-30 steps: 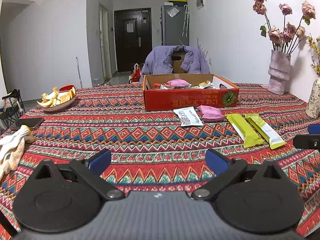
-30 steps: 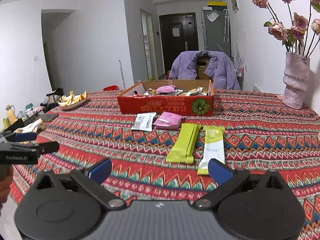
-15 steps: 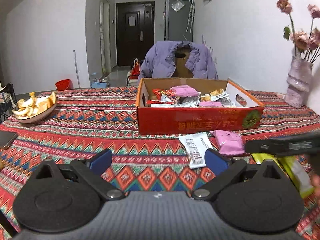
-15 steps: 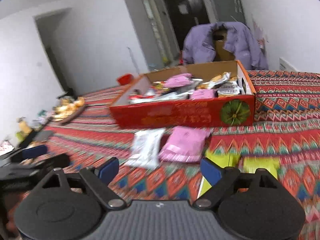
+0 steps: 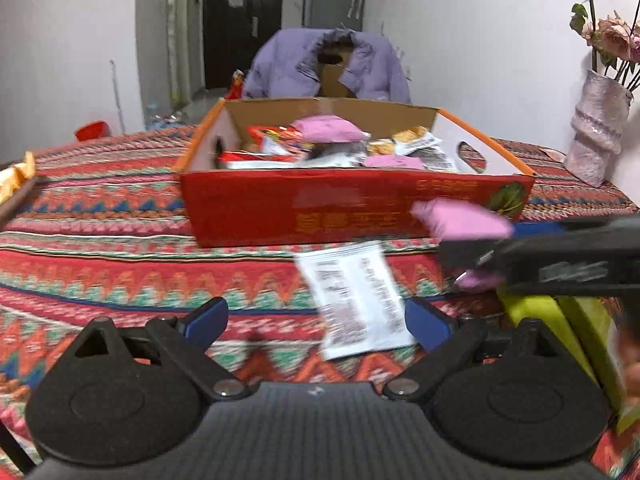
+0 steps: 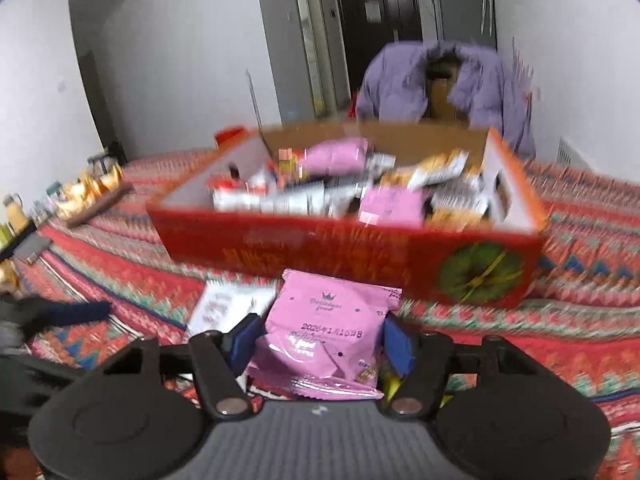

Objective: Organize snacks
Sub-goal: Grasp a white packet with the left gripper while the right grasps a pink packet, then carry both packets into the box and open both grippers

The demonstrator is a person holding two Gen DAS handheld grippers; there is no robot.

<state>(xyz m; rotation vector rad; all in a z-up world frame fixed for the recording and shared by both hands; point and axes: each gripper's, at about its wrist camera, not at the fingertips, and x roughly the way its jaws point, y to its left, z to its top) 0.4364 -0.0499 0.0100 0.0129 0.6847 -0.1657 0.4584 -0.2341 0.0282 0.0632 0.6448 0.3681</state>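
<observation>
My right gripper has its blue-padded jaws pressed against both sides of a glossy pink plastic snack packet, crinkled and puffy, with a crown logo and a printed date on its face. I cannot tell for sure whether the packet has left the cloth; in the left wrist view it sits in front of the box's red wall, with the dark body of my right gripper reaching in from the right edge of the tabletop.

My left gripper holds nothing, its jaws spread wide apart above the woven zigzag-patterned tablecloth in red, green and blue. Between and just beyond the jaws lies a flat white foil sachet with dark printed text, flat on the cloth, its near corner close to my right-hand pad.

Just behind the sachet stands the shallow red cardboard tray box with orange rim and plain brown inside, an oval handle hole cut in each white end wall. It holds a loose heap of wrappers, among them another pink packet. Two matte lime-green bar wrappers lie side by side toward the tabletop's right edge, partly behind my right gripper. A ribbed pale pink ceramic vase with dried roses stands near the far right corner.
</observation>
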